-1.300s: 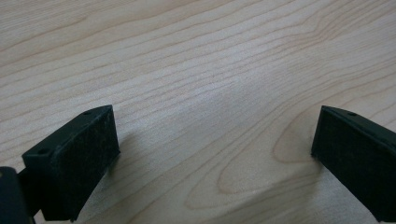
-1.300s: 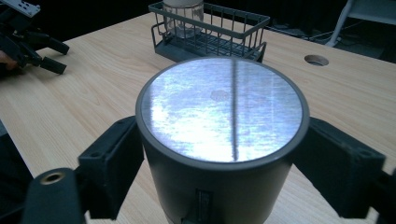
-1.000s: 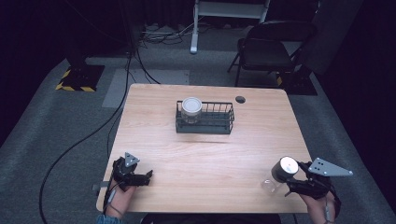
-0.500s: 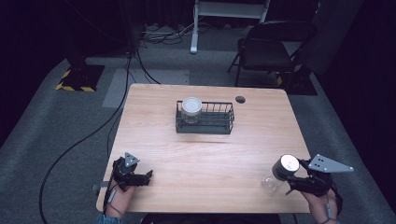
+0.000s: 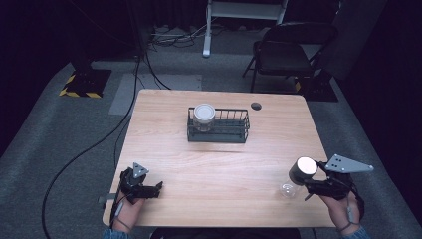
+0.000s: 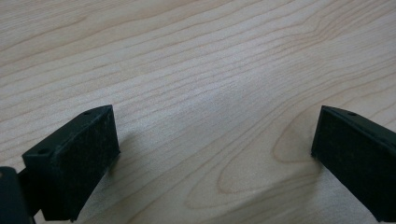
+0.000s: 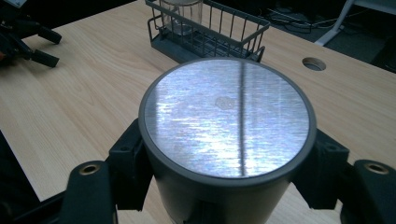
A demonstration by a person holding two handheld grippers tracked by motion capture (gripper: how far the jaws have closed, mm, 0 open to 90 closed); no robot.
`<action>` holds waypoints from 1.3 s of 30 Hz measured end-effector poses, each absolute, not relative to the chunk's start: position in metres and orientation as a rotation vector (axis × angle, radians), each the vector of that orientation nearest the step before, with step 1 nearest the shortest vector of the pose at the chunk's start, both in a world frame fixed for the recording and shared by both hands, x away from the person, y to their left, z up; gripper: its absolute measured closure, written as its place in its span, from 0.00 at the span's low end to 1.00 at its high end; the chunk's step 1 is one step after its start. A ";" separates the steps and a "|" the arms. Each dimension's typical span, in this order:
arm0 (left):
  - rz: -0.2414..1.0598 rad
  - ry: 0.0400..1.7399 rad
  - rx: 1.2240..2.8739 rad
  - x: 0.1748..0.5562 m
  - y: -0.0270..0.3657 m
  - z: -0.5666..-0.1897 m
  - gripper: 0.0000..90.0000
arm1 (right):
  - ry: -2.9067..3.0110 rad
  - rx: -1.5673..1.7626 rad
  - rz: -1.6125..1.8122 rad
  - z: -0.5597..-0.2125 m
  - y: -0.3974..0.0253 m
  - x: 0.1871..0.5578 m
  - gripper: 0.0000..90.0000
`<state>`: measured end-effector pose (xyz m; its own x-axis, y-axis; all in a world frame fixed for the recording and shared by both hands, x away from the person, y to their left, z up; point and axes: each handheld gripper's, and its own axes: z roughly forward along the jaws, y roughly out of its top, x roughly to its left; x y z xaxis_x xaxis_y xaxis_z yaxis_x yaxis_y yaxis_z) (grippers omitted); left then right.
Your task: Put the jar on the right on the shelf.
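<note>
Two grippers work at the near edge of a light wooden table (image 5: 219,164). The right gripper (image 5: 318,181), at the near right corner, pinches a dark grey jar with a brushed-metal lid (image 5: 302,171) — in the right gripper view the lid (image 7: 227,116) faces the camera and both black jaws press against the jar's sides just under its rim. From the high view, the jar looks tilted, its lid turned up and leftward, with a clear rounded glass part (image 5: 287,189) showing just below it, close to the tabletop; whether that part touches the wood cannot be told.

The left gripper (image 5: 149,189) rests at the near left corner, well apart from the jar. Its jaws are spread wide with nothing between them, and in the left gripper view they sit low over bare wood grain (image 6: 205,93).

Toward the table's far side stands a black wire basket (image 5: 219,127), and a second jar with a pale lid (image 5: 204,113) stands upright in its left end. A round cable hole (image 5: 256,106) lies just behind the basket.
</note>
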<state>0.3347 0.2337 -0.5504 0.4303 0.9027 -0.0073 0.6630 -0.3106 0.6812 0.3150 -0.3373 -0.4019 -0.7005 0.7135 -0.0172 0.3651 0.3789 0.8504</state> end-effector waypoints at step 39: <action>0.512 1.322 2.072 0.335 0.234 -0.550 0.01 | 2.225 0.839 1.303 -0.329 -0.297 0.359 0.35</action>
